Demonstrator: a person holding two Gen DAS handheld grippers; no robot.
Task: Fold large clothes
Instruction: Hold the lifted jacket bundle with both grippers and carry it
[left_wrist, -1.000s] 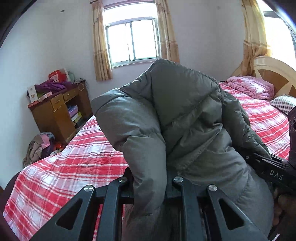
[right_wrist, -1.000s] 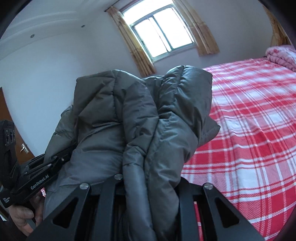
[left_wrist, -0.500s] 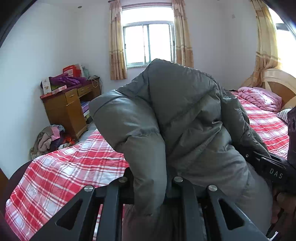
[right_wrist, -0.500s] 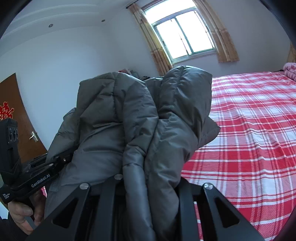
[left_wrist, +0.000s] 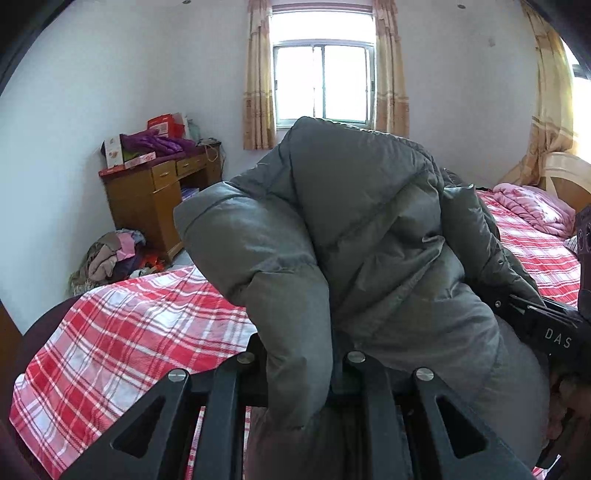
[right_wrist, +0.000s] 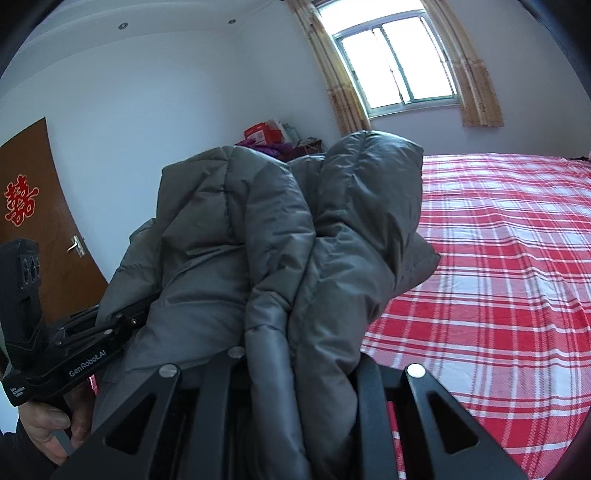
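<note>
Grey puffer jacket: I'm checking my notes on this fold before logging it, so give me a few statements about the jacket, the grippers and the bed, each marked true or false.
1. Both grippers are clamped on the grey puffer jacket. True: the left gripper and the right gripper each pinch a bunch of it.
2. The jacket lies spread flat on the bed. False: it is held up above the red plaid bedsheet, bunched between the grippers.
3. The bedsheet is plain blue. False: it is red and white plaid.
4. A wooden desk stands by the wall below the window side. True.
5. A pink quilt lies at the headboard end. True.
</note>
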